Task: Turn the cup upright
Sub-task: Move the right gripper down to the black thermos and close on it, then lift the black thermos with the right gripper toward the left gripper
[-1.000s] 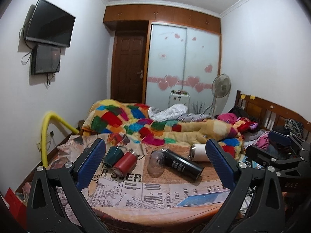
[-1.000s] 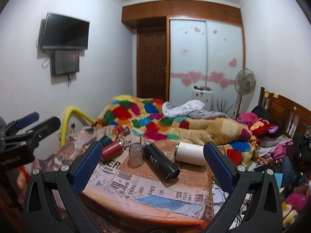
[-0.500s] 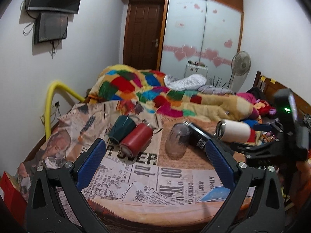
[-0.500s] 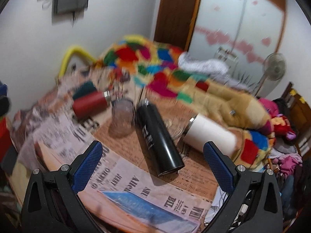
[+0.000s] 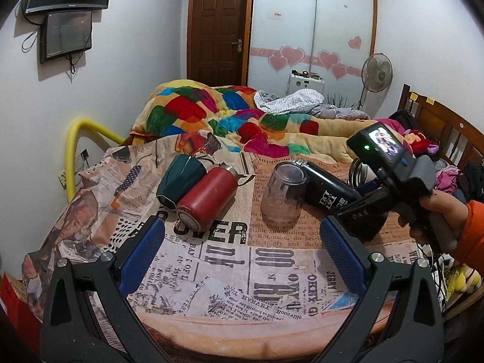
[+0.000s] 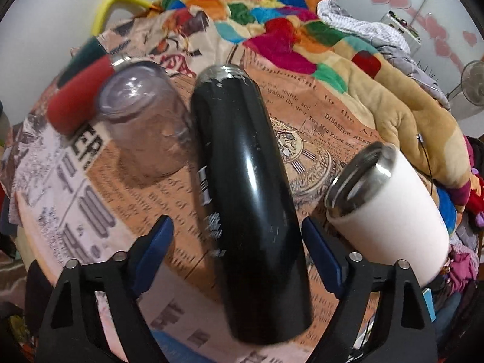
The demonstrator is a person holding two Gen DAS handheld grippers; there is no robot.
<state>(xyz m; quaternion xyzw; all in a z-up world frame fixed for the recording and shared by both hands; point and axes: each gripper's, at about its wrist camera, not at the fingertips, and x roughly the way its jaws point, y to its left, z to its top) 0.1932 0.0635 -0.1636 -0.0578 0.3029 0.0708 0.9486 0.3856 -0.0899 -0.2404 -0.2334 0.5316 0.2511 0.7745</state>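
A black flask (image 6: 248,196) lies on its side on the newspaper-print cloth; it also shows in the left wrist view (image 5: 328,190). My right gripper (image 6: 237,242) is open, its blue fingers on either side of the flask's body, apart from it. A clear glass (image 6: 145,121) stands mouth-down beside the flask, also in the left wrist view (image 5: 284,193). A white tumbler (image 6: 390,208), a red flask (image 5: 208,199) and a dark green cup (image 5: 180,178) lie on their sides. My left gripper (image 5: 242,254) is open and empty, near the front edge.
The round table (image 5: 242,329) is covered by the printed cloth. A bed with a colourful quilt (image 5: 230,115) lies behind it. A yellow pipe (image 5: 75,148) curves at the left wall. The person's hand (image 5: 438,220) holds the right gripper at the right.
My right gripper has moved forward and down until its fingers straddle the black flask. My left gripper has come closer to the table and tilted down.
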